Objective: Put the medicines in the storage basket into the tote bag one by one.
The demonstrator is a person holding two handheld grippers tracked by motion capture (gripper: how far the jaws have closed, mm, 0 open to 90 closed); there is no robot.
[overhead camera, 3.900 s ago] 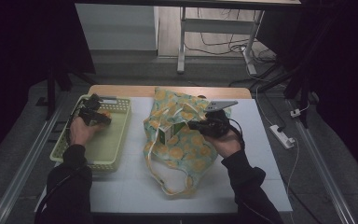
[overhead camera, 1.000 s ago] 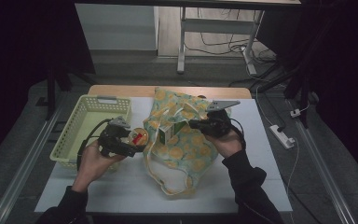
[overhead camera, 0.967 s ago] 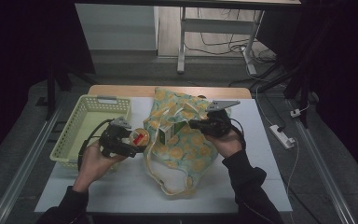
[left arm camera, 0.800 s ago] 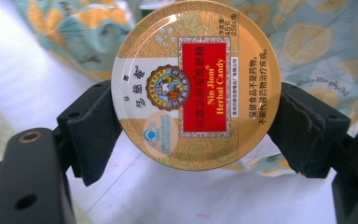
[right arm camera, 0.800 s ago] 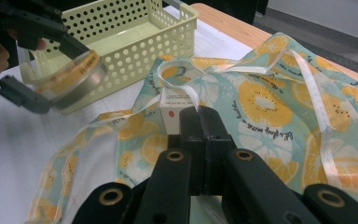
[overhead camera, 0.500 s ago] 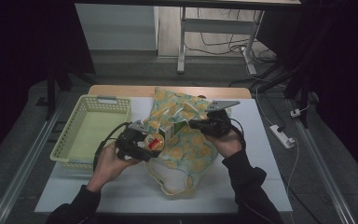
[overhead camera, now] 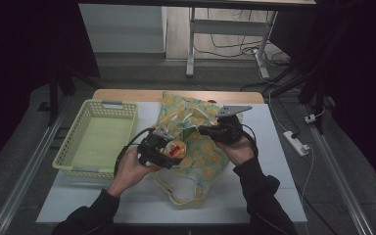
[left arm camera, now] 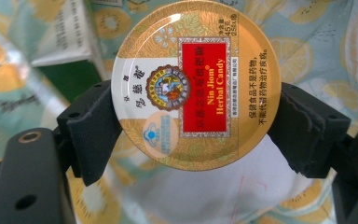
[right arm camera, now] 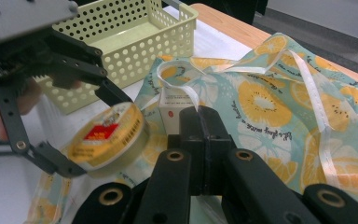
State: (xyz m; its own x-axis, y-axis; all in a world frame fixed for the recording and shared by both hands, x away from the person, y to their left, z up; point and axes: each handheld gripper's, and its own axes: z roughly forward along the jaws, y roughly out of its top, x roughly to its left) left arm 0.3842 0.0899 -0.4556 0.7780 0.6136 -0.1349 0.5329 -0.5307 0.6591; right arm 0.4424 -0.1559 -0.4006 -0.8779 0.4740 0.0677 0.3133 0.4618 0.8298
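Basket (overhead camera: pixel 78 161) of pale green perforated plastic stands at the left of the white counter (overhead camera: pixel 269 196), with nothing showing inside it in the high view. Just to its right, the left tongs (overhead camera: pixel 169 152) grip a round gold tin with a red label (left arm camera: pixel 195 91) reading "Nin Jiom Herbal Candy"; in the left gripper view the two black pads (left arm camera: pixel 95 126) press on its rim from opposite sides, lid facing the camera. The tin hangs above the near left part of a light blue cloth bag printed with yellow citrus slices (overhead camera: pixel 210 156), which lies spread across the middle of the counter. In the right gripper view the tin (right arm camera: pixel 108 137) is tilted, and beyond it a small white carton (right arm camera: pixel 175 106) stands at the bag's mouth among white ribbon handles (right arm camera: pixel 186 88). Farther right, the right tongs (right arm camera: pixel 199 116) are closed, jaws pressed together with a ribbon handle running down to their tips; whether the ribbon is pinched between them I cannot tell. In the high view these tongs (overhead camera: pixel 205 131) rest over the bag's upper middle, with the person's hand (overhead camera: pixel 237 149) behind them.
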